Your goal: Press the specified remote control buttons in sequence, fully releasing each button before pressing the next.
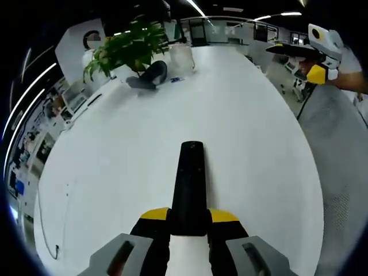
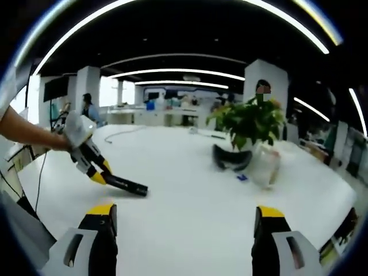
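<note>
Though remote (image 1: 190, 187) lies gripped between left tongs (image 1: 189, 227), its near end hidden between jaws, buttons too dark to make out. Right gripper view: left tongs (image 2: 106, 177) hold remote (image 2: 127, 185) tip-down on white table (image 2: 190, 201), person's hand (image 2: 54, 140) cut off at edge. Right tongs (image 2: 185, 224) spread wide, empty; in left view (image 1: 319, 68) seen far off, raised. Plant (image 2: 250, 123), dark object (image 2: 232, 159), clear container (image 2: 265, 164) on table's far part. Open office, ceiling light strips.
</note>
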{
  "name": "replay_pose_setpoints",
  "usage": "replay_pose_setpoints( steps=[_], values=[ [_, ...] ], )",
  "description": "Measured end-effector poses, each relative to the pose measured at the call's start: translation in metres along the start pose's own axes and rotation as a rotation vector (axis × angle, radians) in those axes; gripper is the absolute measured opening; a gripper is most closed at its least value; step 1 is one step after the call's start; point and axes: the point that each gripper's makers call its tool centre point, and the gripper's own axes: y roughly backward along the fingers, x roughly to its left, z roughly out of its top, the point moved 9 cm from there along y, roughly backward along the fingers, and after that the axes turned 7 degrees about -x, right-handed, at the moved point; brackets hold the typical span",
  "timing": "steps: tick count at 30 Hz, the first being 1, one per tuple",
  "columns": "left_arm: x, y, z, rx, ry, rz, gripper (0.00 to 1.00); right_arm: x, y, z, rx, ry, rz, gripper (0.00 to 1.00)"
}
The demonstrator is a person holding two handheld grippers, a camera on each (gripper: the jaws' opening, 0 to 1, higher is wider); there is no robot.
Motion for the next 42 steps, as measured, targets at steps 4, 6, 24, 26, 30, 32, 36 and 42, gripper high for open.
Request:
replay_pose_setpoints(
  steps=[4, 6, 24, 26, 30, 32, 36, 42],
  values=[
    [0.019, -0.005, 0.001, 0.003, -0.009, 0.007, 0.23, -0.001, -0.001, -0.002, 0.017, -0.035, -0.001, 0.99],
    [0.026, -0.007, 0.002, 0.006, -0.015, 0.010, 0.23, 0.000, -0.001, -0.003, 0.033, -0.032, -0.005, 0.99],
    [0.079, -0.034, 0.000, 0.094, -0.058, -0.011, 0.23, 0.001, -0.002, -0.006, 0.065, -0.025, 0.002, 0.93],
    [0.082, -0.037, 0.002, 0.102, -0.054, -0.009, 0.23, 0.001, -0.001, -0.006, 0.066, -0.030, 0.001, 0.92],
    [0.083, -0.044, 0.004, 0.126, -0.044, -0.017, 0.23, 0.002, -0.002, -0.007, 0.071, -0.027, 0.006, 0.92],
    [0.084, -0.048, 0.004, 0.137, -0.040, -0.030, 0.23, 0.002, -0.002, -0.007, 0.074, -0.025, 0.008, 0.92],
    [0.087, -0.055, 0.001, 0.174, -0.074, -0.051, 0.23, 0.002, -0.002, -0.007, 0.078, -0.029, 0.008, 0.91],
    [0.092, -0.055, 0.001, 0.174, -0.041, -0.074, 0.23, 0.002, -0.002, -0.008, 0.083, -0.026, 0.008, 0.90]
  ],
)
